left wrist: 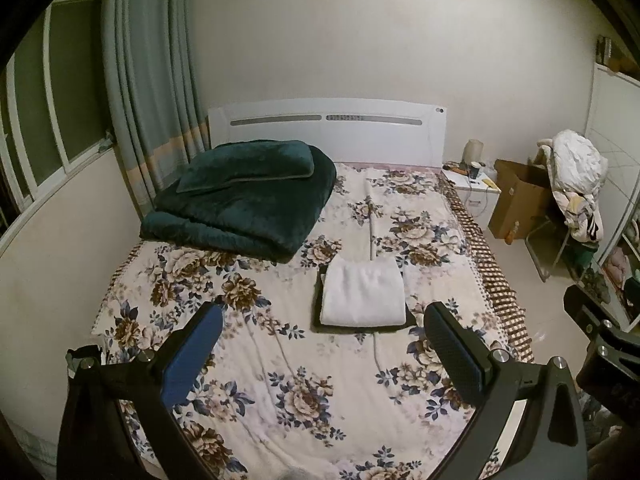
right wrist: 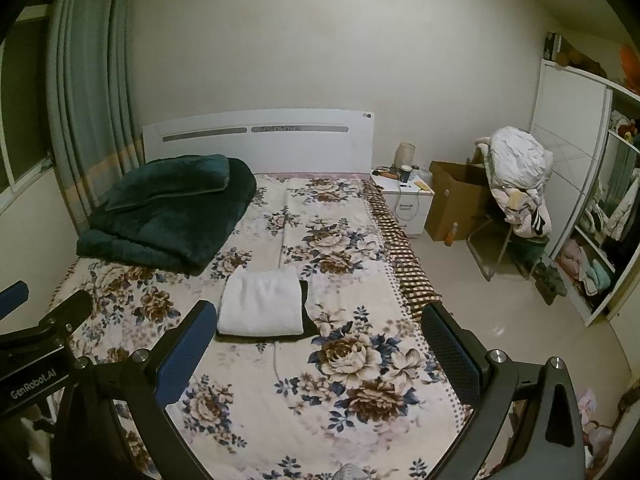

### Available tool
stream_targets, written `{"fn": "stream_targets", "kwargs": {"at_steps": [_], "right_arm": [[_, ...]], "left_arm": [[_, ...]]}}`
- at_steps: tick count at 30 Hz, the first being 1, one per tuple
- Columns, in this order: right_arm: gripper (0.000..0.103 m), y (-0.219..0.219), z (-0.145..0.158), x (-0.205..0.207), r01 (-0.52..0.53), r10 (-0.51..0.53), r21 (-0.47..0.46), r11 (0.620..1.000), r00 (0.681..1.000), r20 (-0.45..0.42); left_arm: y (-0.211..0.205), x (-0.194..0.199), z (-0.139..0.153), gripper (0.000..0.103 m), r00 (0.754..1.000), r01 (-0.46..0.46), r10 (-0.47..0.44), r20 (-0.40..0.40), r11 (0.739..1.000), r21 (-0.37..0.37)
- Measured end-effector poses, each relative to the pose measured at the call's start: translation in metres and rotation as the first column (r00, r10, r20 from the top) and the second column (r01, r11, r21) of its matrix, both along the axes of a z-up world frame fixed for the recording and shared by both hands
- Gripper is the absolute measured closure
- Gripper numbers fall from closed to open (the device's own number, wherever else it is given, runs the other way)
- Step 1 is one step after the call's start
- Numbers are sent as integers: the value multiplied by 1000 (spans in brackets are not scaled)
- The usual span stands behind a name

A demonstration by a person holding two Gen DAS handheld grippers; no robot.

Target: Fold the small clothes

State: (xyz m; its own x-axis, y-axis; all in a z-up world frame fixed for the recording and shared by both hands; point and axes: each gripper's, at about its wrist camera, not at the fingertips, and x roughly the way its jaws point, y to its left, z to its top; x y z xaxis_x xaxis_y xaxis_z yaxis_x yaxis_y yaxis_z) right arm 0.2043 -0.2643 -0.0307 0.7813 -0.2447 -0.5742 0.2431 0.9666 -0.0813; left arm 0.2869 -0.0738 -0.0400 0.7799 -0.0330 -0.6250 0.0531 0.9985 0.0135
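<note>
Concealment first: the dark garment (left wrist: 409, 317) lies almost wholly under the folded white garment (left wrist: 363, 294), showing only as a narrow black border along the near, left and right edges, so its shape and fold cannot be judged. Both lower corners of each view are blocked by tool frames. A pale cord or seam (left wrist: 373, 216) runs along the bedspread toward the headboard (left wrist: 320, 132) and passes under the stack; which it is cannot be told at this resolution. Items on the nightstand (left wrist: 476, 190) are too small to identify beyond a cup and a pale jar-like object.

White garment: a flat rectangular fold resting mid-bed on the floral bedspread (left wrist: 280, 360), thick rounded fold edge toward the cameras, looser edge toward the headboard. Its long axis appears to run roughly across the bed, though fisheye distortion makes this uncertain.

Left tool (left wrist: 324, 320): fingers spread wide, nothing between them, held above the bed short of the stack. Right tool (right wrist: 318, 322): likewise spread wide and empty, the stack just left of its centreline.

Folded dark green blanket (left wrist: 244, 200) with a matching pillow sits at the head of the bed, left side. Chair (right wrist: 516, 184) piled with clothes stands beside a cardboard box (right wrist: 456, 204).
</note>
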Motion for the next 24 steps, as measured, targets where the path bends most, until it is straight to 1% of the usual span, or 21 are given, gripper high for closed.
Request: {"fn": "stream_targets", "kwargs": {"at_steps": [2,7,24], "right_arm": [[0,0,2,0,-3,3,1,1000,1000,1],[0,0,5,-2,-11,11,1,1000,1000,6],[0,3,0,-7,-20,19,17,1000,1000,7]], "left_arm": [[0,-1,2,0,1000,3,-3,3,1000,-8],[0,-3,4,0,1000,-1,1,7,1000,2],[1,-12,5,0,1000,-7,7,10,1000,7]]}}
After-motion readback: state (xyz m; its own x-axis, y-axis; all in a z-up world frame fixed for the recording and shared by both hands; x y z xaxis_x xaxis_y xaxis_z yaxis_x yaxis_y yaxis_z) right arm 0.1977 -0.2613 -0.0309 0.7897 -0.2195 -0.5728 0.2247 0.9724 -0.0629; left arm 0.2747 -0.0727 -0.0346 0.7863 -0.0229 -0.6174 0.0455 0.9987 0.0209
